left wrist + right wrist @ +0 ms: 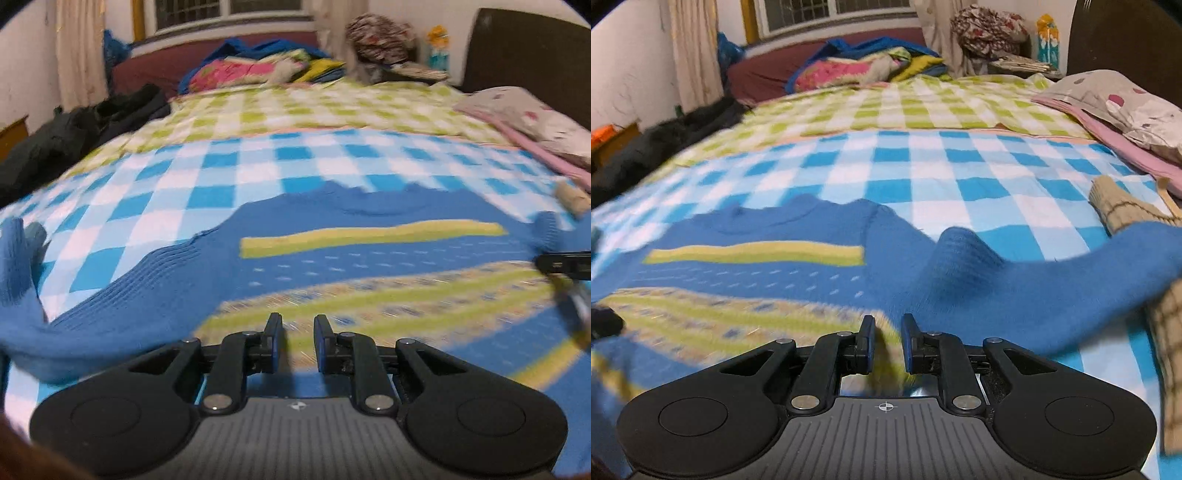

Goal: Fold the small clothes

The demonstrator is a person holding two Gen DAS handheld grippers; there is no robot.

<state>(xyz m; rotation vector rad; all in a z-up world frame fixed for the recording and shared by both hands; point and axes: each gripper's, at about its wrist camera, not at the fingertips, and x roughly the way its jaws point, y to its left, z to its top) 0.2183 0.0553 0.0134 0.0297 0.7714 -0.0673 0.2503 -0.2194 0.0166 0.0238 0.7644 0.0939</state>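
A small blue knit sweater (369,258) with yellow-green stripes lies spread flat on the blue-and-white checked blanket (221,177), neckline at the far side. My left gripper (298,341) hovers over its lower left part, jaws a narrow gap apart, and the blurred knit passes beneath them ungripped. The left sleeve (110,302) trails off to the left edge. My right gripper (888,341) hangs over the sweater (775,280) at its lower right, jaws likewise slightly apart and holding nothing. The right sleeve (1034,288) humps up and runs to the right.
A beige checked garment (1123,214) lies at the right, partly under the sleeve. A pink-edged pillow (1126,107) sits at the far right, dark clothes (74,136) at the far left. Piled bedding (849,70) and a dark headboard (528,48) stand beyond the green checked sheet (923,107).
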